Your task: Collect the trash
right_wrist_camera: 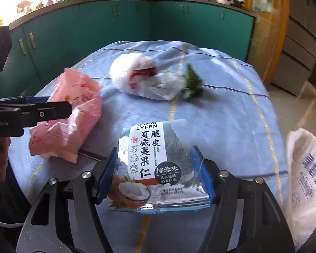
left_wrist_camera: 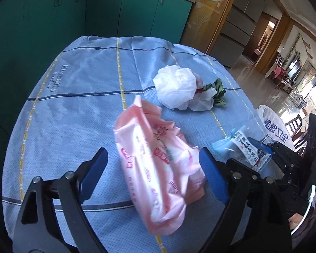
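Between the blue pads of the right tongs [right_wrist_camera: 155, 179], pinched flat: a LYFEN nut packet [right_wrist_camera: 155, 168] with a coconut picture, both side edges pressed by the pads, raised a little over the blue tablecloth [right_wrist_camera: 231, 126]. Just to the right of those tongs, a white sack [right_wrist_camera: 307, 189] with blue lettering, at the table's edge. To the left and slightly ahead, a crumpled pink plastic bag [right_wrist_camera: 71, 118], with one finger of the left tongs [right_wrist_camera: 42, 109] across its near side in this view. From the left wrist camera: left tongs [left_wrist_camera: 153, 168] spread wide, the pink plastic bag [left_wrist_camera: 155, 170] lying between the pads, neither pad clearly touching it. Off to the right of the left tongs, the nut packet [left_wrist_camera: 244, 147] held in the right tongs [left_wrist_camera: 261, 158], with the white sack [left_wrist_camera: 273, 126] just beyond. Farther ahead of both tongs, a wadded white plastic bag [right_wrist_camera: 137, 78] [left_wrist_camera: 177, 86] with something red showing at its opening, resting on the tablecloth [left_wrist_camera: 73, 105]. Touching its right side, a small bunch of wilted green leaves [right_wrist_camera: 191, 82] [left_wrist_camera: 217, 90]. Beyond the table, a row of teal cabinets [right_wrist_camera: 137, 25] [left_wrist_camera: 73, 14] under a counter with pots.
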The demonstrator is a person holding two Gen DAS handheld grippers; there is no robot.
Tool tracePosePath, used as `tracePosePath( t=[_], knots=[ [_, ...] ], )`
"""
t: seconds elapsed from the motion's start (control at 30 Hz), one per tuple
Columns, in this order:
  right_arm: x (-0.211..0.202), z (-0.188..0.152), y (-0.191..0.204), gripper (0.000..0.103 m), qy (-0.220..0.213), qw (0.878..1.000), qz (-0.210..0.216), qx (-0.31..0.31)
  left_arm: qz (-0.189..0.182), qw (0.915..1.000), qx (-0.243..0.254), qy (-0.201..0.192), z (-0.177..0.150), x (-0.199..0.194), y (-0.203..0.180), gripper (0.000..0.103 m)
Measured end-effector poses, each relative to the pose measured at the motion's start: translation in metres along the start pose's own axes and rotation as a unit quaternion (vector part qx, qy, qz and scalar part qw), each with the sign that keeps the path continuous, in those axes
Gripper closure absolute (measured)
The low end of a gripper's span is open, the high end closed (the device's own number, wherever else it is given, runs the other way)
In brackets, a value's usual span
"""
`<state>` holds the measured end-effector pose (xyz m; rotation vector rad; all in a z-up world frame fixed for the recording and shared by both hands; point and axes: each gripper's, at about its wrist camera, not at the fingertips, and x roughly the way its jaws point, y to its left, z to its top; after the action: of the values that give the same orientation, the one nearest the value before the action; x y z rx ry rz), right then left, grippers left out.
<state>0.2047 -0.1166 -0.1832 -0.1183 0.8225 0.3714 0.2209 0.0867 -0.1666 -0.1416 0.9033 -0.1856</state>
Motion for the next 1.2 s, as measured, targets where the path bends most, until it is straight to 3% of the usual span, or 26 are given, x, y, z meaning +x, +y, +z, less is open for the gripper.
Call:
tracePosePath(
  t=[0.17,0.37,0.57,0.77,1.2],
  knots=[
    [-0.021,-0.015,-0.029,0.036,-0.012,0.998,-0.048,0.048,0.009,0.9997,0.021,0.014,-0.002,0.010,-0.018,0.011],
    [-0.039,-0.031,-0.052,0.036,-0.017,0.994,-0.075,0.073,0.038,0.9974,0.056,0.026,-0.009,0.023,-0.038,0.011],
    [-0.040,-0.039,-0.055,0.035,-0.011,0.994,-0.079,0.077,0.064,0.9946,0.081,0.014,-0.016,0.023,-0.048,0.011],
    [-0.035,-0.036,-0.047,0.017,-0.014,0.994,-0.093,0.055,0.076,0.9918,0.102,-0.015,-0.013,0.006,-0.055,0.011],
    [-0.019,-0.035,-0.048,0.017,0.004,0.994,-0.099,0.054,0.080,0.9910,0.107,-0.006,-0.019,0.018,-0.059,0.011]
  ],
)
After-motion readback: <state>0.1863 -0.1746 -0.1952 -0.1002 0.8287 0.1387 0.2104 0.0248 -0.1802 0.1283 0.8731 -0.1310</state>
